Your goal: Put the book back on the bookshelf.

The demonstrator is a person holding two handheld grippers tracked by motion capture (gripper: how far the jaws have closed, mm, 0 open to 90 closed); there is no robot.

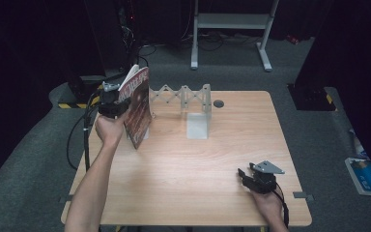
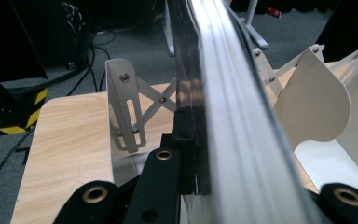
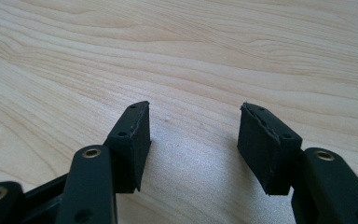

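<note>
- A wooden table (image 1: pixel 188 159) is seen from above, with a person's two forearms entering from the bottom edge.
- A magazine (image 1: pixel 137 107) with a dark red cover is held upright and slightly tilted near the table's far left corner, its lower edge at or just above the tabletop.
- The left gripper (image 1: pixel 110 102) is clamped on the magazine's edge, with the left hand (image 1: pixel 107 129) wrapped around the gripper below it.
- In the left gripper view, the magazine (image 2: pixel 223 107) is seen edge-on, its stacked pages pinched between the black jaws, one pad (image 2: pixel 185 140) pressed flat against the cover.
- A white expanding rack (image 1: pixel 186 99) of scissor-linked metal dividers stands along the table's far edge, just beside the magazine on its right.
- In the left gripper view, one divider (image 2: pixel 125 112) is seen to the left of the magazine and another divider (image 2: pixel 314 100) to the right.
- The right gripper (image 1: pixel 245 175) is held low over the table's near right corner, well apart from the magazine and rack.
- In the right gripper view, the jaws are spread wide over bare wood grain (image 3: pixel 191 56), with nothing between them.
</note>
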